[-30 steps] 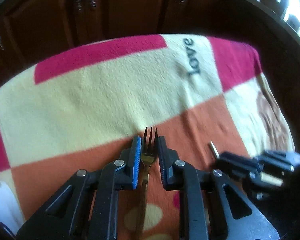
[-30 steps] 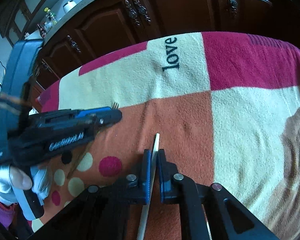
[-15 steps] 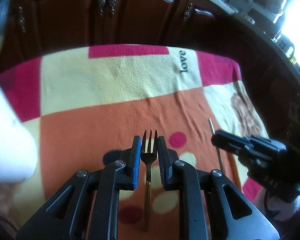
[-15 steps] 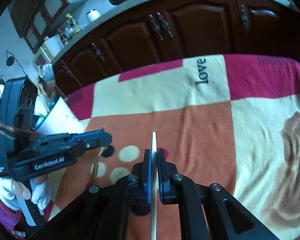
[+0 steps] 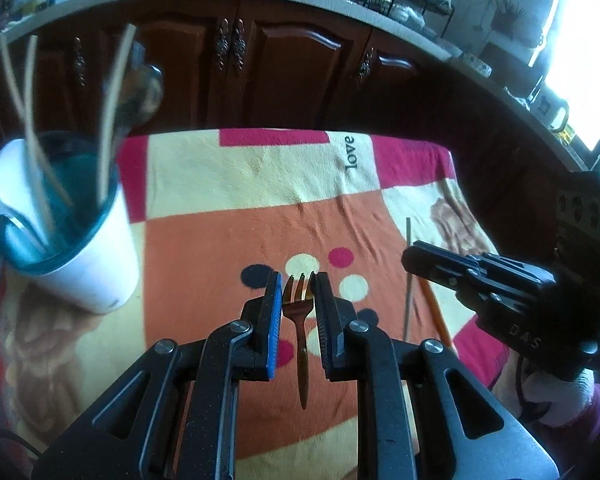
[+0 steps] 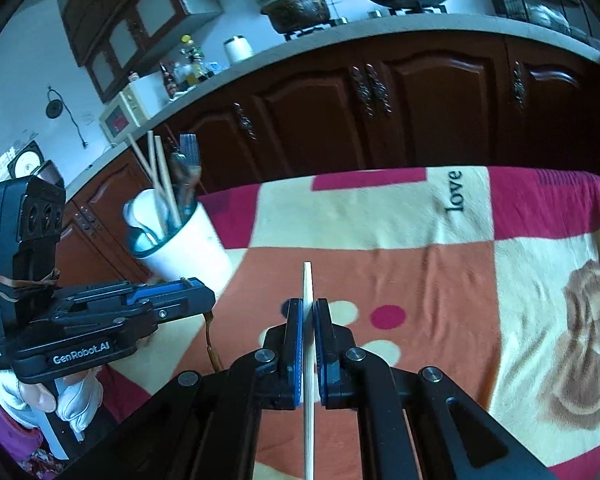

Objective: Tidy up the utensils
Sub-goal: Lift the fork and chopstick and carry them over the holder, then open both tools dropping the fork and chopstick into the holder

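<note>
Left gripper [image 5: 298, 280]: clenched on gold fork [image 5: 299, 312], tines forward
Right gripper [image 6: 308, 308]: grasping pale chopstick [image 6: 308, 292]
Utensil cup [image 6: 184, 244]: white, upright on blanket [image 6: 380, 224], holds chopsticks

Patchwork blanket [image 5: 228, 184] — dark wooden cabinets [image 6: 440, 108] behind

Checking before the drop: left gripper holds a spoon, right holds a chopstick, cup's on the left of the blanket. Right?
Not quite. The left gripper holds a fork, not a spoon; the left wrist view shows its tines. The chopstick and cup are as you say.
</note>
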A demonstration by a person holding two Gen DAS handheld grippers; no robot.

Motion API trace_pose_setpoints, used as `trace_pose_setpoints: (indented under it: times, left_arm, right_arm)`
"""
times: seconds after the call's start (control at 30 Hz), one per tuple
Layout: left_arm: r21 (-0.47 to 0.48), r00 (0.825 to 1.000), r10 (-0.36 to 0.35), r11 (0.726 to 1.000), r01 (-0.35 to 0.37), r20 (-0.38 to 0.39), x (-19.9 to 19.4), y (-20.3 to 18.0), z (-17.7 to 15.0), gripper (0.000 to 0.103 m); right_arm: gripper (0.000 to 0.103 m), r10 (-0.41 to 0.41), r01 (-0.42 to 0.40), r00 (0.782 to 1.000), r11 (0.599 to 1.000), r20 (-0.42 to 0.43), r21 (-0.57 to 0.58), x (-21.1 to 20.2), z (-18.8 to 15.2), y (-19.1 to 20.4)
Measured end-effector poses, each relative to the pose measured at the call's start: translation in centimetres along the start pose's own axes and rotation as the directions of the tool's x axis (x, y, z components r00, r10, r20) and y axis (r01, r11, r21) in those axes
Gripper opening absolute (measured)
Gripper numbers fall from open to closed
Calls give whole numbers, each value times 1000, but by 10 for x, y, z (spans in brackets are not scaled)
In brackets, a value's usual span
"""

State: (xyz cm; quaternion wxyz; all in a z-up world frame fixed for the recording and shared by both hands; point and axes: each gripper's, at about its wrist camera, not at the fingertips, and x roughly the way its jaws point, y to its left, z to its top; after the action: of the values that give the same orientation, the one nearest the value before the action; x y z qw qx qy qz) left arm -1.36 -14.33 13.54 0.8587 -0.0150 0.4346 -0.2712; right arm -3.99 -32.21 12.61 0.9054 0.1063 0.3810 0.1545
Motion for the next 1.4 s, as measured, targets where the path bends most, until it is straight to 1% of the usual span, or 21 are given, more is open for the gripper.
trace_pose_setpoints:
  times: [0.17, 0.43, 0.67, 0.9, 0.97, 1.03, 1.17, 1.23, 1.3, 1.33, 1.4]
  left_arm:
    - [-3, 999, 21, 1000, -21, 24, -26, 4, -11, 15]
    - [-42, 996, 46, 998, -44, 70, -62, 20, -11, 15]
    - [-78, 992, 62, 995, -54, 110, -89, 39, -2, 15]
    - [-124, 984, 85, 990, -66, 155, -119, 68, 20, 15]
    - [-143, 978, 99, 987, -73, 182, -131, 79, 30, 15]
    - [-155, 970, 122, 984, -91, 209, -142, 88, 43, 15]
    - [-174, 952, 170, 976, -128, 255, -154, 104, 64, 15]
    - [-190, 942, 191, 972, -141, 276, -157, 112, 73, 15]
    - [-203, 932, 213, 967, -157, 294, -157, 120, 80, 15]
    - [-208, 923, 236, 962, -177, 303, -156, 124, 84, 15]
    - [-213, 914, 267, 955, -208, 305, -149, 130, 88, 15]
  right_arm:
    - [5, 15, -15, 1000, 1000, 9, -27, -3, 0, 21]
    - [5, 43, -39, 998, 996, 40, -82, -12, 14, 53]
    - [4, 63, -54, 996, 987, 59, -153, -15, 33, 84]
    - [4, 90, -64, 990, 973, 104, -224, -23, 64, 113]
    - [4, 120, -90, 986, 967, 116, -237, -26, 77, 124]
    - [4, 133, -96, 983, 962, 130, -255, -29, 86, 133]
    - [4, 178, -127, 972, 947, 151, -295, -33, 108, 156]
    - [4, 189, -130, 968, 940, 163, -315, -34, 117, 166]
    - [4, 186, -120, 967, 935, 174, -333, -32, 123, 175]
    - [4, 178, -108, 968, 933, 178, -344, -28, 125, 179]
    - [4, 168, -99, 971, 930, 170, -355, -17, 128, 186]
